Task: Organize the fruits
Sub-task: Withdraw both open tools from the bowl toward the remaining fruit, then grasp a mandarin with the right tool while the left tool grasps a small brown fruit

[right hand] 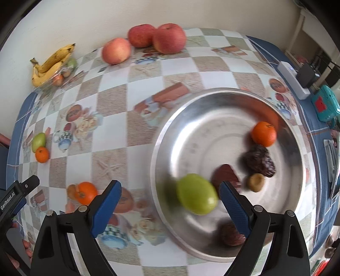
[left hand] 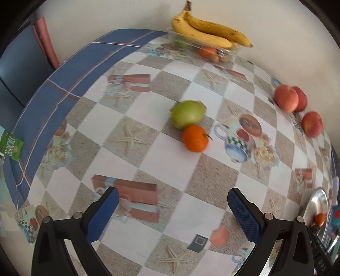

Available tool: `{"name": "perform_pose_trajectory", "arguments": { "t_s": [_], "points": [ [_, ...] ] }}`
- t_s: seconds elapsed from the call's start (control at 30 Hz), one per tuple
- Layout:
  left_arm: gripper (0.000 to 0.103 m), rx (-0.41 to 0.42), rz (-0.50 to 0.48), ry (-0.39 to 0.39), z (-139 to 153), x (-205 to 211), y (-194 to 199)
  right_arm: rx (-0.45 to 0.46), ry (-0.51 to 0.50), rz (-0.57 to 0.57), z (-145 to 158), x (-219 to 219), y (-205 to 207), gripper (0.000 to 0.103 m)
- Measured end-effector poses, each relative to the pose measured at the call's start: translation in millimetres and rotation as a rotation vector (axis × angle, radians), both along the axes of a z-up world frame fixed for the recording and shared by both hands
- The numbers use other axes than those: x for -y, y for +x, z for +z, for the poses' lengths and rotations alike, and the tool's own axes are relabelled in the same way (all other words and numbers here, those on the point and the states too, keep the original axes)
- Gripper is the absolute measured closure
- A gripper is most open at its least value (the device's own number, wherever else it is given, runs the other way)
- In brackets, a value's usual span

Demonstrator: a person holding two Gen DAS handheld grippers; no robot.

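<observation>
Your right gripper (right hand: 170, 197) stood wide open and empty, the green fruit (right hand: 196, 196) lying between its fingers in the metal bowl (right hand: 212, 102), seemingly just dropped there, while your left gripper (left hand: 173, 203), equally open and empty, faced the green fruit and orange (left hand: 195, 138) ahead.

The bench (right hand: 110, 99) carries a checkered oilcloth printed with starfish, teapots and gift boxes, bordered in blue plaid. In the right wrist view, a white power strip (right hand: 292, 79) lies on the blue border at 2 o'clock, with a black adapter (right hand: 306, 73) plugged into it. A teal device (right hand: 326, 105) with a red patch sits just beside the strip, toward 3 o'clock. In the left wrist view, a green packet (left hand: 11, 145) appears at 9 o'clock, off the bench edge. A plain white wall (left hand: 110, 14) backs the bench at 12 o'clock.
</observation>
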State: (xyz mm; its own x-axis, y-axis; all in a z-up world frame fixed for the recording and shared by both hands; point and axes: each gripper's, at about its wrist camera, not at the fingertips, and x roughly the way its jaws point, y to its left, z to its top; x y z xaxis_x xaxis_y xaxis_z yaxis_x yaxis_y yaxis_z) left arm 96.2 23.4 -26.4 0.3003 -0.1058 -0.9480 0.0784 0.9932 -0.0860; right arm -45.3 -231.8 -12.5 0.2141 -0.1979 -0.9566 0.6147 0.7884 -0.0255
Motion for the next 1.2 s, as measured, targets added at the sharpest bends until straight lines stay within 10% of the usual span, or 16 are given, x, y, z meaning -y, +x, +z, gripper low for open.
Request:
{"name": "perform_pose_trajectory", "arguments": {
  "t_s": [1.2],
  "points": [
    [0.000, -0.094, -0.067, 0.032, -30, 15, 3, -0.046, 0.029, 0.136, -39, -72, 49, 0.011]
  ]
}}
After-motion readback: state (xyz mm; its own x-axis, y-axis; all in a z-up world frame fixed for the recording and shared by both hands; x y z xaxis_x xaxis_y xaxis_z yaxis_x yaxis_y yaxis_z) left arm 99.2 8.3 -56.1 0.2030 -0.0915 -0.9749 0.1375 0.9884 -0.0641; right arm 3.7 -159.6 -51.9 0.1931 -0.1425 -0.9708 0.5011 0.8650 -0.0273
